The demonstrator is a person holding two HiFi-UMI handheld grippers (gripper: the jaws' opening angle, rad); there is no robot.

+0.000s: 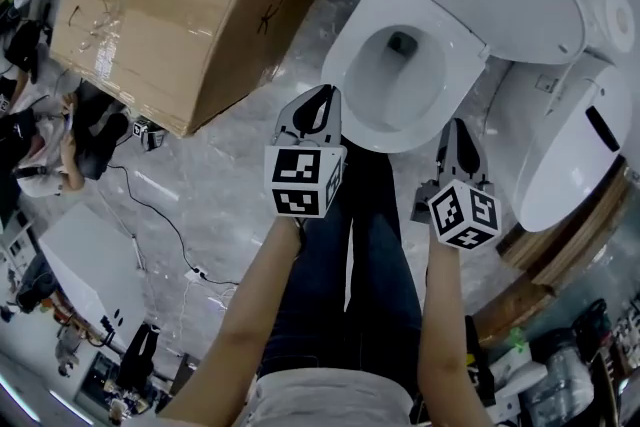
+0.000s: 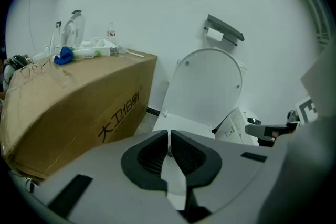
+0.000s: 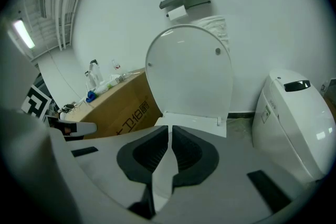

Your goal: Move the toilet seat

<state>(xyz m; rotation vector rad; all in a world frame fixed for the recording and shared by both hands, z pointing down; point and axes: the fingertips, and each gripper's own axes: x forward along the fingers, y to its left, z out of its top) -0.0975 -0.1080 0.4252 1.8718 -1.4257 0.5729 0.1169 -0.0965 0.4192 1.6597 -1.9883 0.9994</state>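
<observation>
Both the left gripper (image 1: 318, 97) and right gripper (image 1: 456, 130) were closed and empty. The rigid, glossy white plastic toilet seat (image 1: 452, 65) would probably lift lightly by its slippery front rim.

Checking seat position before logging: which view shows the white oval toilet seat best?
The head view: the white oval toilet seat lies down, nearly its whole ring seen from above. Both gripper views catch only its rear strip below the raised white lid.
</observation>
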